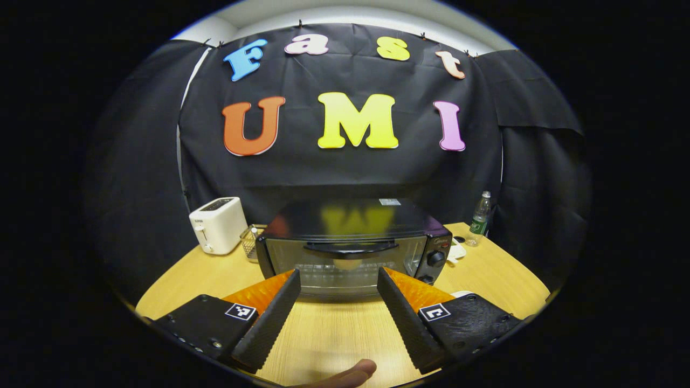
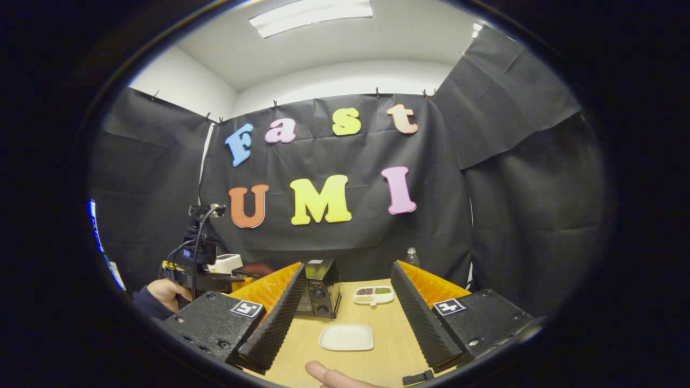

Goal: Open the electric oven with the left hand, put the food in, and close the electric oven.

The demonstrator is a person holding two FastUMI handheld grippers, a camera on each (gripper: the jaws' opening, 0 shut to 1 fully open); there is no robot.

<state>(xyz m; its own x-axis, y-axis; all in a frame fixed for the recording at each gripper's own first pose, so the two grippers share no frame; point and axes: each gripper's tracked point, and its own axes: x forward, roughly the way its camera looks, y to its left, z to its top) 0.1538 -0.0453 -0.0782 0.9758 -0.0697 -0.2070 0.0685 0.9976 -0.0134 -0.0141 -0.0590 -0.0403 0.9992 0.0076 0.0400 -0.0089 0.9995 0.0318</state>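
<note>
The black oven (image 1: 350, 250) sits mid-bench (image 1: 334, 334), door closed. A white plate (image 2: 346, 337) lies right of it; beyond, a divided dish (image 2: 374, 295) holds food. Left tongs (image 1: 338, 280) and right tongs (image 2: 347, 280) gape wide, holding nothing.

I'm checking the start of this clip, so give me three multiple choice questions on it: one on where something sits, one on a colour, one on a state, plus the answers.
1. Where does the toaster stand relative to the electric oven in the left gripper view?
A. on top of it
B. to its left
C. inside it

2. What colour is the toaster?
A. white
B. red
C. green

3. How is the oven door?
A. removed
B. hanging fully open
C. closed

Answers: 1 B, it stands on the table left of the oven. 2 A, its body is white. 3 C, the door stands upright against the oven's front, and the left claw hangs open before it.
</note>
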